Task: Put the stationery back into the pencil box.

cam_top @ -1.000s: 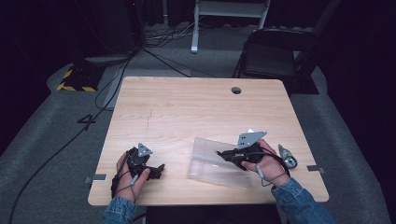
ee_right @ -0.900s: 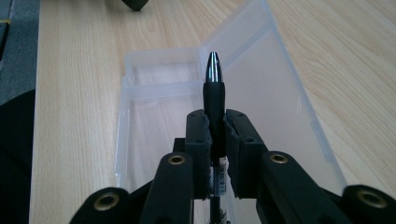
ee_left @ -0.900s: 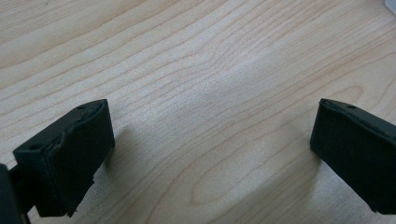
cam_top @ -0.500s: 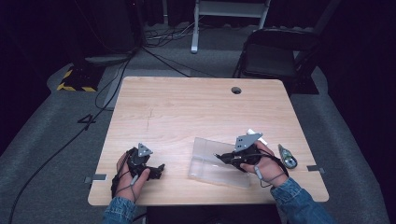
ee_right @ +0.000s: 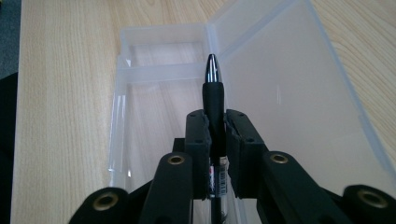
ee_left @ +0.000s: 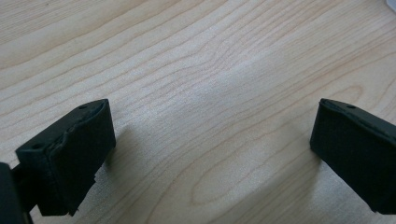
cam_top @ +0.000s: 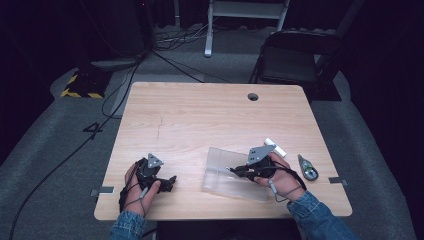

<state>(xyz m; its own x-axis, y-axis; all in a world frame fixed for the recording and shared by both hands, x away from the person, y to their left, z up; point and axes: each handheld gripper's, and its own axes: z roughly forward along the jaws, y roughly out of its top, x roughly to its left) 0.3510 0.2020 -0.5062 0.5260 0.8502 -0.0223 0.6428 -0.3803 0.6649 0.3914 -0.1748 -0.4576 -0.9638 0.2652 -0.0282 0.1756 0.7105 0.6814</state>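
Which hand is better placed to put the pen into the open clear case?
Right. The right gripper grips the pen directly over the open clear case; the left gripper rests open on bare table, apart from it.

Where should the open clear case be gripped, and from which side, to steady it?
Grip the clear case by its left edge, coming in level from the left with the open left gripper. That thin raised wall fits between jaws, it is the side nearest that gripper, and the right gripper holds a pen over the case's right side.
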